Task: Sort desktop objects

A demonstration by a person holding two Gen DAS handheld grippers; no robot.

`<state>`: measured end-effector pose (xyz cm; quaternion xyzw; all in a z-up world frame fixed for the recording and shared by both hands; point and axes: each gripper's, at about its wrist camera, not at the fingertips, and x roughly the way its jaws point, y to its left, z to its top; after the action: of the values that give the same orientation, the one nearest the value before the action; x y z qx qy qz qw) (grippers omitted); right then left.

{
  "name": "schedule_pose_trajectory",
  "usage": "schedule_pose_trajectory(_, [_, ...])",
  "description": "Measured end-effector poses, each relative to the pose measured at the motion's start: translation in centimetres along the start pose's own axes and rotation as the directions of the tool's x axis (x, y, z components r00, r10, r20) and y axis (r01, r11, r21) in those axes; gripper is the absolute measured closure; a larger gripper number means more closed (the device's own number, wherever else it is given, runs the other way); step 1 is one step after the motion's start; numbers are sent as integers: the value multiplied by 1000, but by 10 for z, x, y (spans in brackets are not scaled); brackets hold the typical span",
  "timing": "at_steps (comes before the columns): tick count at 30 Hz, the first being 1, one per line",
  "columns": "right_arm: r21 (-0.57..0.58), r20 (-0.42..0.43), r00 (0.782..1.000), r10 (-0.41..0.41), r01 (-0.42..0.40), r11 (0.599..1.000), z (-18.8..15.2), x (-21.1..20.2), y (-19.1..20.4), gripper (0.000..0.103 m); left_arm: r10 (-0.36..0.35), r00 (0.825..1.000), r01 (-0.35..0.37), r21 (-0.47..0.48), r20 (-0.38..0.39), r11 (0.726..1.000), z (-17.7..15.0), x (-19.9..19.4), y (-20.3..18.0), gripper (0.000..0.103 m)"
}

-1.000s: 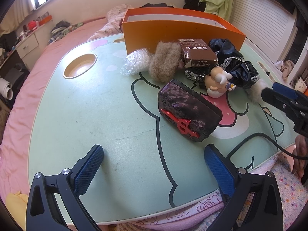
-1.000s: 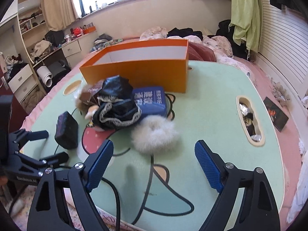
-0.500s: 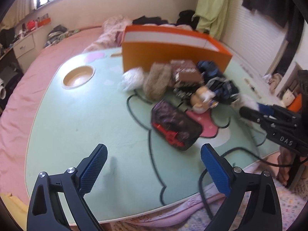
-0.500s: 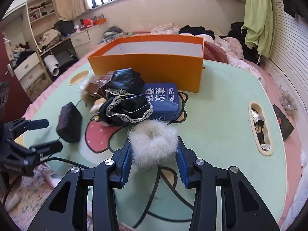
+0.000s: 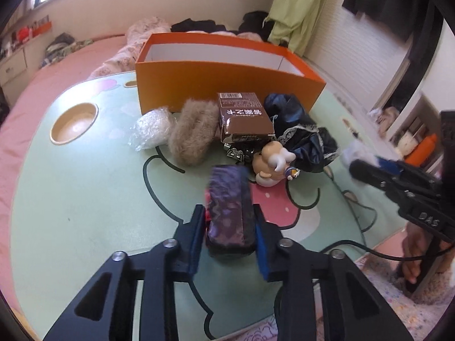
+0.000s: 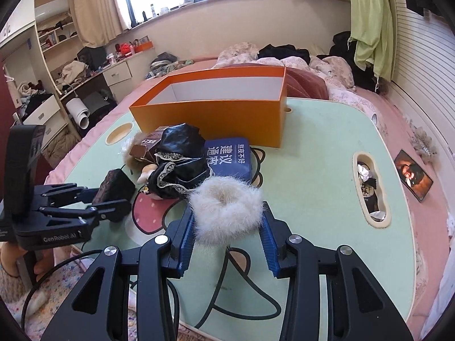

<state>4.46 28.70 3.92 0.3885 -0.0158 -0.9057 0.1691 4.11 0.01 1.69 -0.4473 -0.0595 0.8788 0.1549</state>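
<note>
My left gripper (image 5: pixel 229 224) is shut on a dark purple patterned pouch (image 5: pixel 229 210) near the front of the pale green table (image 5: pixel 85 199); from the right wrist view the same pouch (image 6: pixel 115 183) sits between those fingers. My right gripper (image 6: pixel 227 230) is shut on a white fluffy scrunchie (image 6: pixel 227 207), held just above the table (image 6: pixel 312 170). An open orange box (image 5: pixel 227 76) stands at the back; its inside looks bare. In front of it lie a brown fluffy piece (image 5: pixel 193 130), a brown carton (image 5: pixel 243 119), a black lace-trimmed cloth (image 5: pixel 298 130) and a small toy figure (image 5: pixel 270 162).
A clear plastic bundle (image 5: pixel 150 128) lies left of the brown fluff. A blue packet (image 6: pixel 227 156) rests by the box. The table has a round cup hole (image 5: pixel 74 122) and a slot (image 6: pixel 369 187) holding small items. A black cable (image 6: pixel 239 278) crosses the front edge. Pink bedding surrounds the table.
My left gripper swung over the purple pouch and shut on it. My right gripper closed on the white scrunchie and keeps it gripped, lifted slightly.
</note>
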Motion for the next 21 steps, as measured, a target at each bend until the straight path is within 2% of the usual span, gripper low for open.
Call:
schedule_pose_trajectory(2, [2, -1, 1000, 3, -3, 1000, 0, 1, 0, 60, -29, 999, 29, -30, 14, 999, -2, 0, 7, 76])
schedule_pose_trajectory(5, [1, -1, 1000, 3, -3, 1000, 0, 0, 1, 60, -27, 999, 27, -31, 27, 999, -1, -2, 6, 76])
schedule_pose_trajectory(8, [-9, 11, 1000, 4, -4, 1000, 2, -5, 3, 60, -32, 996, 33, -8, 88, 999, 1, -28, -2, 76])
schedule_pose_trajectory(10, [-18, 28, 1000, 9, -9, 1000, 9, -11, 6, 60, -48, 991, 47, 6, 126, 999, 16, -46, -8, 76])
schedule_pose_trajectory(15, [-17, 83, 996, 14, -13, 1000, 55, -12, 8, 60, -57, 976, 54, 22, 210, 998, 86, -58, -8, 76])
schedule_pose_trajectory(17, [1, 73, 997, 40, -40, 999, 80, -1, 8, 60, -66, 976, 67, 2, 209, 998, 120, -46, -5, 76])
schedule_pose_trajectory(19, [24, 40, 997, 71, -72, 997, 108, 20, 7, 60, -37, 979, 41, -19, 201, 999, 150, -27, 2, 76])
schedule_pose_trajectory(21, [32, 19, 998, 56, -57, 998, 124, 39, 9, 60, -21, 985, 28, -37, 172, 999, 170, -5, 9, 76])
